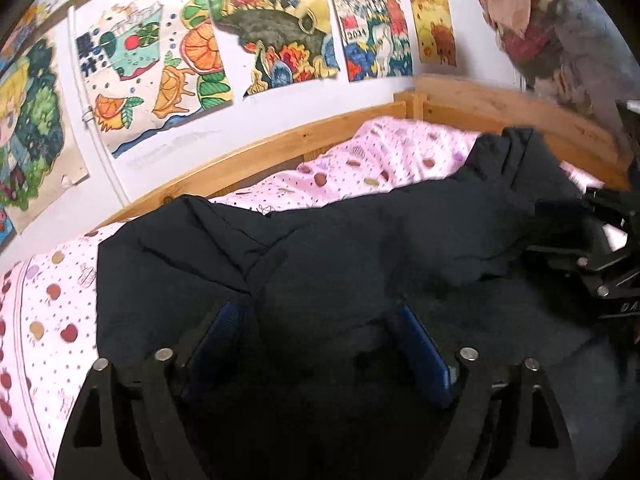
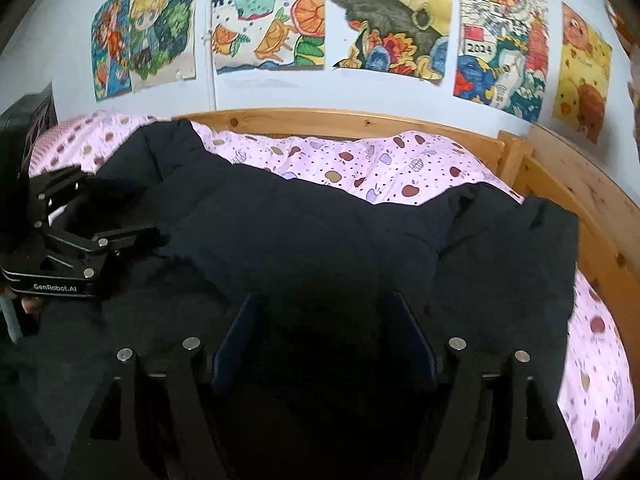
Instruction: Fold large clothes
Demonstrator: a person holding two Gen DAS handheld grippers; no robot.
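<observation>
— What are the two grippers doing?

— The left gripper (image 1: 320, 344) has its blue pads (image 1: 420, 356) spread wide, with nothing clamped. The right gripper (image 2: 324, 336) is also parted, a little less, and grips nothing either. Both sets of fingers hover just above the dark coat (image 2: 320, 232).

— And the coat itself?

— It lies spread across the bed (image 2: 360, 124), folded into a thick dark slab. Its far edge runs near the wooden rail along the wall; one end reaches toward the bed's corner post (image 2: 512, 156). The pink apple-print sheet (image 2: 400, 168) shows beyond it and at both ends.

— Any containers?

— I see none. Only drawings (image 2: 384, 20) on the wall.
</observation>
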